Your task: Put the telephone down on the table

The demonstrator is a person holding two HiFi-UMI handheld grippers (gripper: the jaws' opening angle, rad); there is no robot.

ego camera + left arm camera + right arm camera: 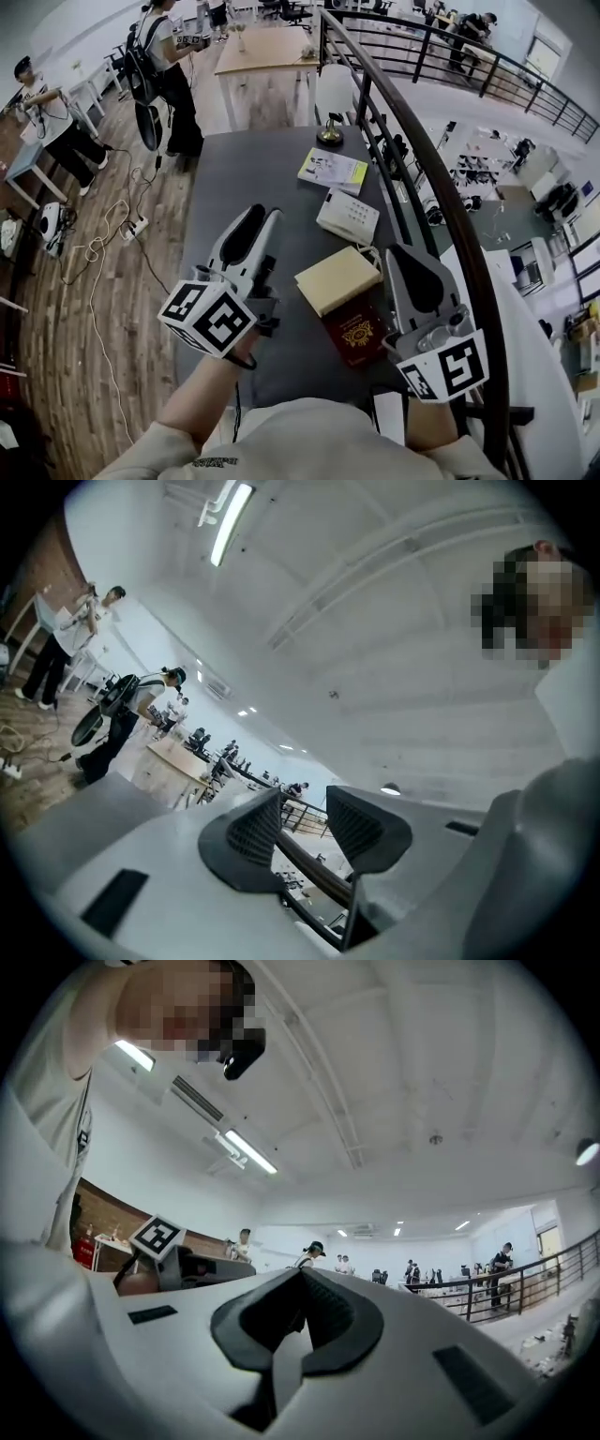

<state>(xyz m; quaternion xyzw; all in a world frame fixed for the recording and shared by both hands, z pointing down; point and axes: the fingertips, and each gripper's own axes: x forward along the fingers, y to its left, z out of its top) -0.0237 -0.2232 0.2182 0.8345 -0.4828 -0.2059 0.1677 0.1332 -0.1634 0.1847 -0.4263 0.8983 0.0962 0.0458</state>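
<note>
Head view: the dark table [281,169] is seen at centre. Lower down, the left gripper [305,797] is kept narrowly apart, empty, and the right gripper [301,1276] is closed on nothing. The telephone [347,217] is already laid on the table, right of centre; the task seems done.

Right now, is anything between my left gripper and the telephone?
Nothing visible does. The left gripper is open and empty, left of the telephone, with only bare table between them. The tan notebook lies nearer you, off that line.
</note>
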